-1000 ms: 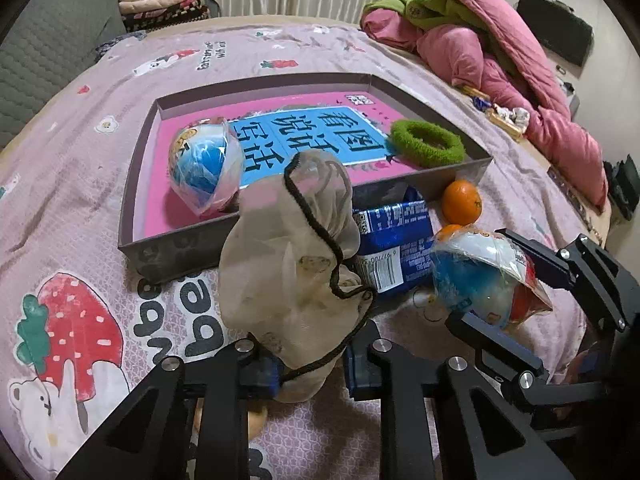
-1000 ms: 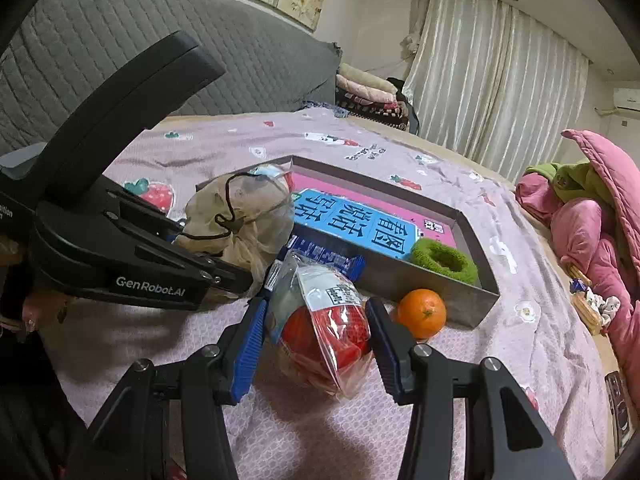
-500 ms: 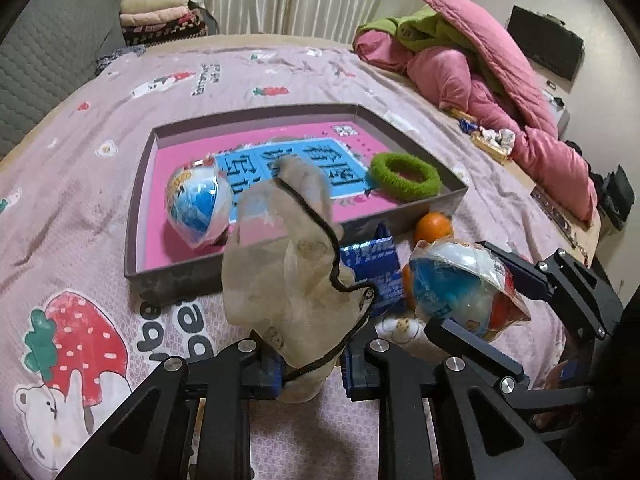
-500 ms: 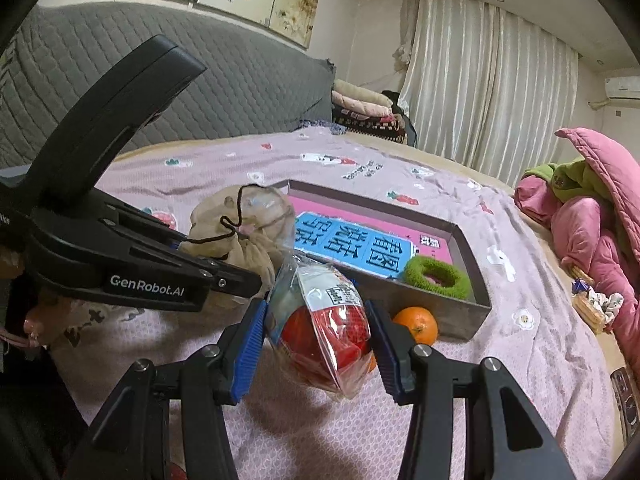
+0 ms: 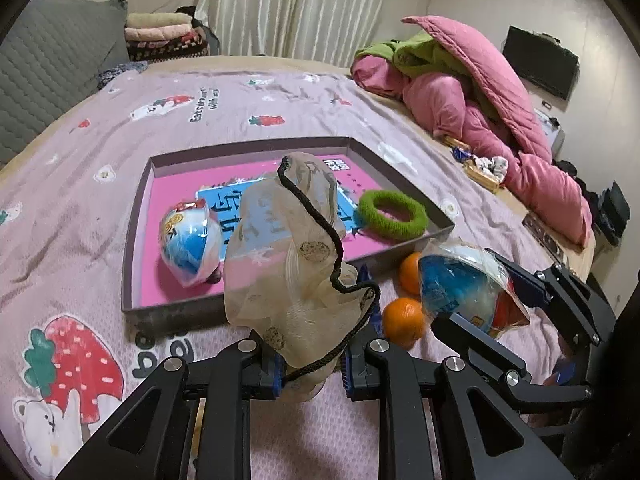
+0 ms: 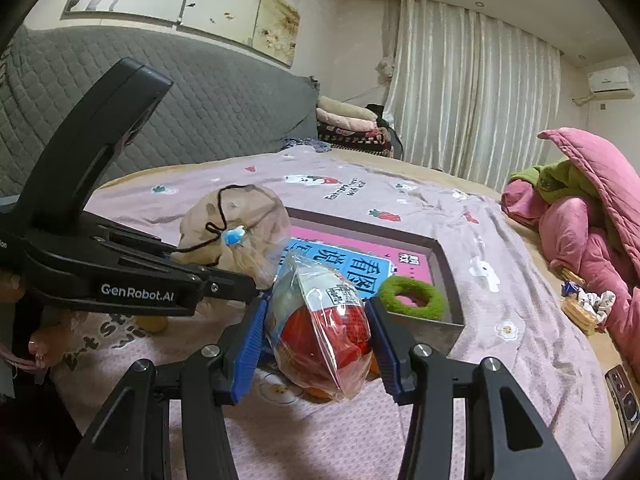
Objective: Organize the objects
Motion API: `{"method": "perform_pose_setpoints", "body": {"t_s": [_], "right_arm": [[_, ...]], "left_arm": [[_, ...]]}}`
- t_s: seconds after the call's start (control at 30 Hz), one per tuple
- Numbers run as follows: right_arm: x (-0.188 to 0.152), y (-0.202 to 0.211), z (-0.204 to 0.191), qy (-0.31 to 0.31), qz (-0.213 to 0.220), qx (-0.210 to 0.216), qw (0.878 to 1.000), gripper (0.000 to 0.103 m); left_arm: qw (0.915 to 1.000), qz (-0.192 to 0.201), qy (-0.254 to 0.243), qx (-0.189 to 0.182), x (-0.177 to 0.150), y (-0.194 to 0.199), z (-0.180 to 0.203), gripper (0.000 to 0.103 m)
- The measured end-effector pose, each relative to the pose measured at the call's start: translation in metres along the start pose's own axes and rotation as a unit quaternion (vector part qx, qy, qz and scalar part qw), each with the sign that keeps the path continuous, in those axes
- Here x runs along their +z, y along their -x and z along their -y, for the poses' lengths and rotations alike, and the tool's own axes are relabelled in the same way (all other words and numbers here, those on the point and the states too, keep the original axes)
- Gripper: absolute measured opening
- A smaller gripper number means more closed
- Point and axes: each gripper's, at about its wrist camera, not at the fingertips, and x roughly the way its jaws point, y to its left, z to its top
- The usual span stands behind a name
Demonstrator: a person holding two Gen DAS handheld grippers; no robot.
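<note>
My left gripper (image 5: pixel 308 372) is shut on a beige mesh drawstring bag (image 5: pixel 288 256) and holds it up above the bedspread, in front of the grey tray (image 5: pixel 168 316). My right gripper (image 6: pixel 316 344) is shut on a wrapped red-and-blue toy ball (image 6: pixel 320 328), also lifted; it shows in the left wrist view (image 5: pixel 464 288) too. The tray holds a pink book (image 5: pixel 360 184), another wrapped ball (image 5: pixel 190 244) and a green fuzzy ring (image 5: pixel 392 214). Two oranges (image 5: pixel 402 320) lie on the bed by the tray's near right corner.
A blue packet (image 5: pixel 374 312) lies mostly hidden behind the bag. Pink and green quilts (image 5: pixel 480 104) are piled at the right. Folded blankets (image 5: pixel 160 36) sit at the far left by the grey headboard (image 6: pixel 160 120). The bedspread (image 5: pixel 80 200) spreads around the tray.
Both grippers have risen with their loads and pulled back a little from the tray. A second orange has come into view under the right gripper's ball.
</note>
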Motion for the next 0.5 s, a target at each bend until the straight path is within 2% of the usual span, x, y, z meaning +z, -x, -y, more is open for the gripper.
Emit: {"method": "perform_pose_setpoints", "body": {"t_s": [0.5], "right_arm": [[0.015, 0.002, 0.013, -0.017, 0.024, -0.020, 0.999, 0.051]], "left_arm": [[0.9994, 0.033, -0.002, 0.011, 0.012, 0.004, 0.004, 0.021]]}}
